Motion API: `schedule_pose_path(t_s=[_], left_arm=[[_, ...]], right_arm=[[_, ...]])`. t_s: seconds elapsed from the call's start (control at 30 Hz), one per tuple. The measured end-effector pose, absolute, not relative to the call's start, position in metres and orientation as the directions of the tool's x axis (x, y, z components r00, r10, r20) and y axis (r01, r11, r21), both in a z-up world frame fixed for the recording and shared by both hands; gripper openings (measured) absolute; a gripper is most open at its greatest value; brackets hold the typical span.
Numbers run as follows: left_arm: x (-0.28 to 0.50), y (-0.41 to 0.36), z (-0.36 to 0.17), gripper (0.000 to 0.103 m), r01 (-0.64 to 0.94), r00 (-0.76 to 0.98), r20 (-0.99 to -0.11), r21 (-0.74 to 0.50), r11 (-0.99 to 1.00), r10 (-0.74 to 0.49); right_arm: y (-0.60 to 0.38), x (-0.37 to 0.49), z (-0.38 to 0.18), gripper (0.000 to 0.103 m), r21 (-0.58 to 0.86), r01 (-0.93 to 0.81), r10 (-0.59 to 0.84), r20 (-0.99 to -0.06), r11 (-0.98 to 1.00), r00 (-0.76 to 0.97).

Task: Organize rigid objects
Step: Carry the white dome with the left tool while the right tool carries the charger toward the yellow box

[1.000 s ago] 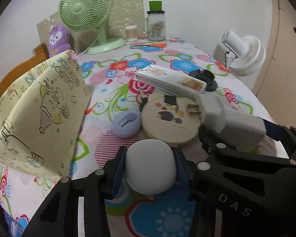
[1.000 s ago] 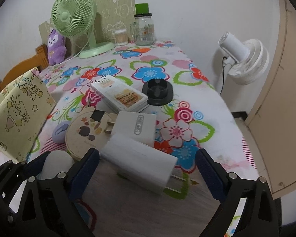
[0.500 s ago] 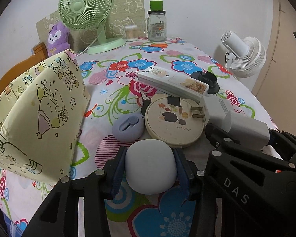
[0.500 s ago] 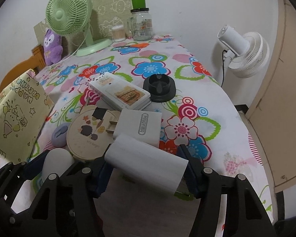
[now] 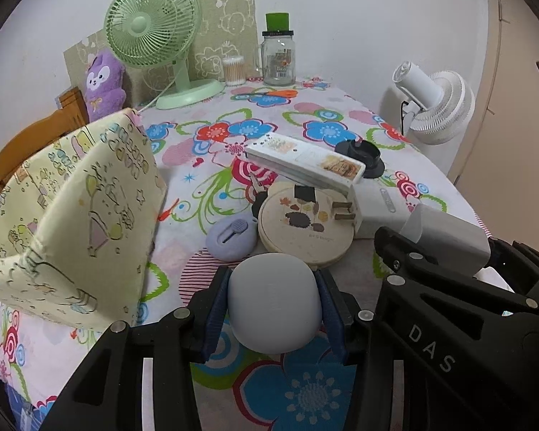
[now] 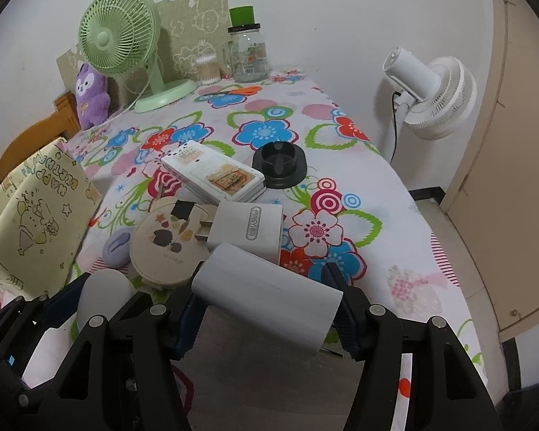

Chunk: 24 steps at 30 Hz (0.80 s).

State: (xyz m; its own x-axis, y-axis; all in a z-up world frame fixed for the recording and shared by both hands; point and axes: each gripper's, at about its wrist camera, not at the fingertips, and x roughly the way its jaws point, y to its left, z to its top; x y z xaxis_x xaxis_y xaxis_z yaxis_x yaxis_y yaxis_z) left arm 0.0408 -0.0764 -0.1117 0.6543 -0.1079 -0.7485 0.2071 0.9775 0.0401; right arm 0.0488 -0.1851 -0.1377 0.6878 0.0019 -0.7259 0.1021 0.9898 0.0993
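My left gripper (image 5: 275, 309) is shut on a rounded pale grey case (image 5: 275, 303) and holds it above the flowered tablecloth (image 5: 233, 133); the case also shows in the right wrist view (image 6: 104, 292). My right gripper (image 6: 266, 300) is shut on a white charger block (image 6: 266, 287), lifted off the table; the block shows in the left wrist view (image 5: 449, 237). On the table lie a second white charger (image 6: 248, 228), a round beige tin (image 6: 161, 248), a lilac oval case (image 6: 116, 248), a white flat box (image 6: 215, 174) and a black round ashtray (image 6: 280, 165).
A yellow patterned bag (image 5: 68, 208) stands at the left. At the back are a green desk fan (image 5: 154, 46), a purple plush toy (image 5: 102, 82), a cotton swab tub (image 5: 233, 70) and a glass jar (image 5: 278, 55). A white floor fan (image 6: 431, 97) stands off the table's right edge.
My right gripper went from open around the white charger block to shut on it, and raised it off the table. My left gripper kept its hold on the grey case.
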Motion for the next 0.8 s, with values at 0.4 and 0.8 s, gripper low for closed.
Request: schedule_pose_path(t_s=[0.4,0.8], left_arm=[[0.023,-0.067,-0.083,0.049,0.192,0.696,-0.711,0.045,0.98,-0.104],[0.012,-0.062,-0.057,0.049,0.194,0.713,-0.691,0.031,0.98,-0.12]], right_arm=[[-0.177,0.03,-0.106,0.065,0.093,0.081,0.003,-0.68,0.992,0.733],[-0.171,0.016,-0.078,0.065,0.083,0.075,-0.003,-0.652,0.994,0.758]])
